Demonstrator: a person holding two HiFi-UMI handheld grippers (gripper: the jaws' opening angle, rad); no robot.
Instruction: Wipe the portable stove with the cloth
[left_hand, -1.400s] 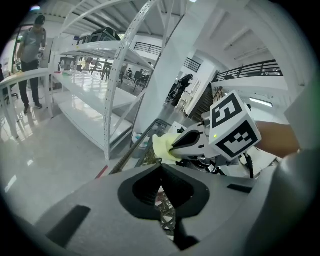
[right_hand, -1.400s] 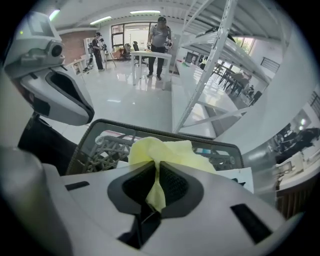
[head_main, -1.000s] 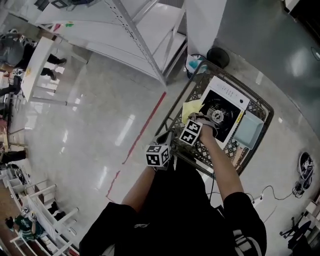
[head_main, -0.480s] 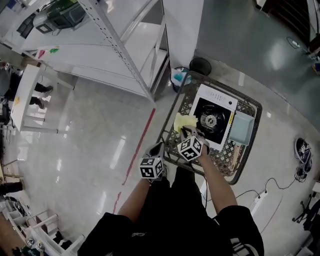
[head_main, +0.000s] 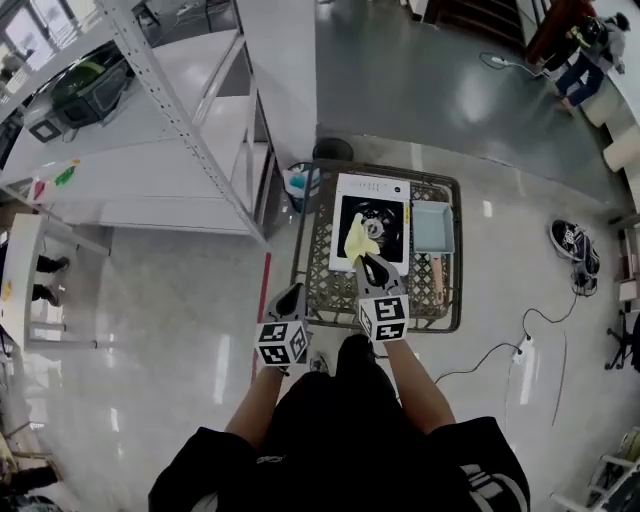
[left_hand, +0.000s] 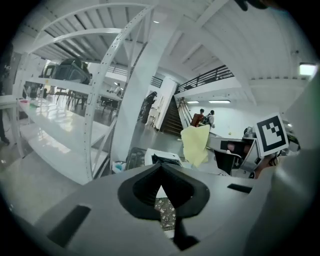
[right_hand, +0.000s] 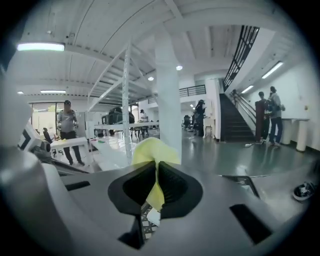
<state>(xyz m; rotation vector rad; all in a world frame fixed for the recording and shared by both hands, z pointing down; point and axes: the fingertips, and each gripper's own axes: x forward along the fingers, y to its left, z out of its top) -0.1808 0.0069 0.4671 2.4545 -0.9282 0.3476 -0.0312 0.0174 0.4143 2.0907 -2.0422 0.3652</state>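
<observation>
Pinching the yellow cloth (head_main: 357, 238) in the right tool (head_main: 368, 262), high above the portable stove (head_main: 386, 225).
Forearms stretched forward side by side; left tool (head_main: 290, 297) empty, jaws pressed together on nothing.

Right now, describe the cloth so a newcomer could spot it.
Find the wire cart on the floor, with the white stove and a grey tray in it. Over the stove, the right gripper pinches the cloth, the only yellow thing there.
</observation>
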